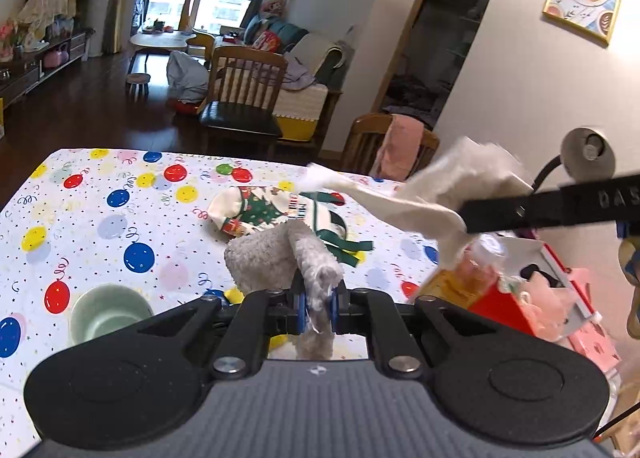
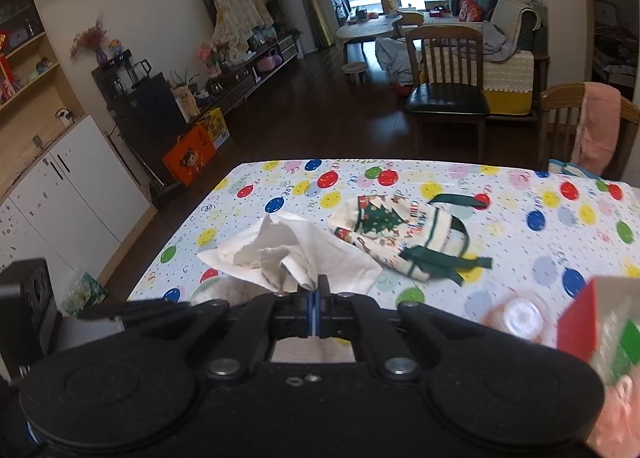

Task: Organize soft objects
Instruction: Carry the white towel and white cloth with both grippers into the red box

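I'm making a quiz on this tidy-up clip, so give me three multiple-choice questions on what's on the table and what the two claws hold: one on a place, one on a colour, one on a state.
1. Where does the Christmas bag lie?
A. on the tablecloth
B. on a chair
C. on the floor

2. What colour are the bag's straps?
A. red
B. green
C. yellow

3. What is the left claw doing?
A. standing open over the bowl
B. shut on the grey towel
C. shut on the bag

Answers:
1 A, it lies flat on the balloon-print cloth.
2 B, the straps trail dark green beside the bag.
3 B, grey plush is pinched between its pads, while the right claw is shut on the white cloth.
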{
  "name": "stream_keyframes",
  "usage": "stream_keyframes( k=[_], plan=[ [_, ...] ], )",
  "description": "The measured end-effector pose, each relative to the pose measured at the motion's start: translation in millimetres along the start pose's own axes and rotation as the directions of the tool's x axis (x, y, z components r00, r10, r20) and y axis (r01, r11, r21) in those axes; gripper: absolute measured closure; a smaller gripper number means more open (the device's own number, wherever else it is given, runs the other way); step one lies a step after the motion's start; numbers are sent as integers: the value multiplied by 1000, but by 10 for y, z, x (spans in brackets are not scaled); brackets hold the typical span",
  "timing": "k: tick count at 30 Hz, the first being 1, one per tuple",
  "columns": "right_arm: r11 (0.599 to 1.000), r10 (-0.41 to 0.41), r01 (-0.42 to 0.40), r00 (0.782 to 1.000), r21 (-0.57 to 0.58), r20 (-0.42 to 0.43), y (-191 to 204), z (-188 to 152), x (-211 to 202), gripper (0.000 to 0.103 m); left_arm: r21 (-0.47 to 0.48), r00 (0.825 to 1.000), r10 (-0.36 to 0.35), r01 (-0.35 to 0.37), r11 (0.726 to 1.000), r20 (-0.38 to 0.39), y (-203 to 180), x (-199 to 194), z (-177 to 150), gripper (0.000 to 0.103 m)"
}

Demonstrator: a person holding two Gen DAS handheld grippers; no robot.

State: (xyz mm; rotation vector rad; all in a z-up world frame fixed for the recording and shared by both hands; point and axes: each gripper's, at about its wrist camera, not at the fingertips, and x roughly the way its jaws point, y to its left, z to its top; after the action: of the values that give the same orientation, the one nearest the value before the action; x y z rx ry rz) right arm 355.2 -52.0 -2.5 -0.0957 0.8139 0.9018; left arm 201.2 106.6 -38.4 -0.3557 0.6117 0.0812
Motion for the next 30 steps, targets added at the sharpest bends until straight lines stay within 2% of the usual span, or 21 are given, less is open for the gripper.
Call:
stream_keyframes(
  k=[10, 18, 30],
  plan=[
    [997, -49, 47, 998, 57, 35, -330, -392, -719, 103, 12, 998, -60, 60, 998, -13, -325, -268, 5, 92],
    [985, -119, 110, 991, 129, 59, -805, -676, -1261, 103, 42, 991, -133, 134, 990, -21, -816, -311, 83, 92],
    [937, -266, 234, 959, 258, 97, -1713, -1015, -1890, 103, 98, 967, -253, 256, 962, -39, -1739, -125, 298, 92]
  ],
)
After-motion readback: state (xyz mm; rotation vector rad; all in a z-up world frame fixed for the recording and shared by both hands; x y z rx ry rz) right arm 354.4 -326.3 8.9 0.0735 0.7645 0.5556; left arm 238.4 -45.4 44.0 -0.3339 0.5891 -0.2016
